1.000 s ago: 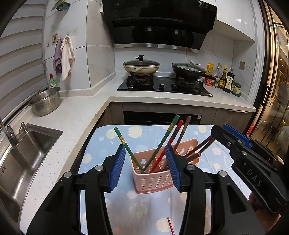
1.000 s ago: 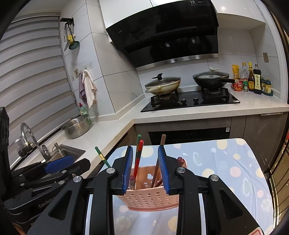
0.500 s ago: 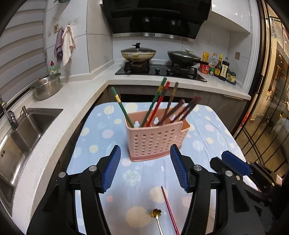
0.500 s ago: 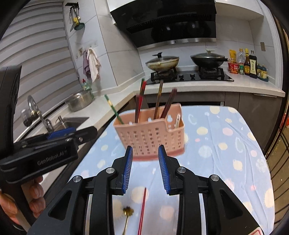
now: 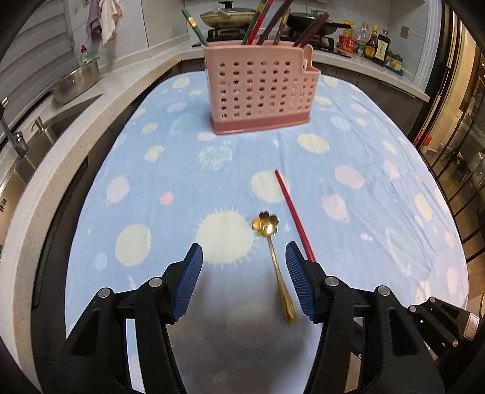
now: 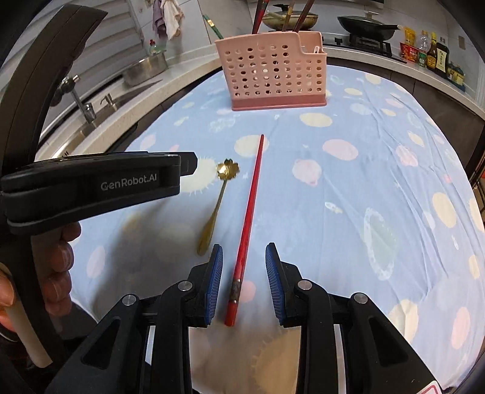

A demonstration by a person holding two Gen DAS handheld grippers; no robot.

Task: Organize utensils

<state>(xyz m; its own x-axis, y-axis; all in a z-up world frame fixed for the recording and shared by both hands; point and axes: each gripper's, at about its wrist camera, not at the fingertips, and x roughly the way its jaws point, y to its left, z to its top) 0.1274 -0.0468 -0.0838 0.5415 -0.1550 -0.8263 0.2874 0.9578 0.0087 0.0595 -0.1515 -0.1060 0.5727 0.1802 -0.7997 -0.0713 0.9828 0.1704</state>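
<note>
Right wrist view: right gripper (image 6: 244,260) wide apart, empty, straddling the red lacquered chopstick (image 6: 249,212) on the blue spotted cloth (image 6: 363,181).
Left gripper (image 5: 244,266): spread, empty, over the gold flower-bowled spoon (image 5: 272,254).
Holder: pink perforated plastic basket (image 5: 260,91), well beyond.
Risk: the thin chopstick may roll or slip if the pads close off-centre.

Near the counter's (image 5: 379,157) front edge, the red chopstick (image 6: 248,212) lies between the open pads of the right tool (image 6: 244,278), with cloth bare on both sides of it, and the gold spoon (image 5: 274,257) lies just beside it on the left, its handle inside the open left tool (image 5: 244,282). Toward the far edge only the pink basket (image 5: 260,88) stands up, chopsticks (image 5: 257,21) jutting above its rim. The counter's middle and right side lie flat and open.
</note>
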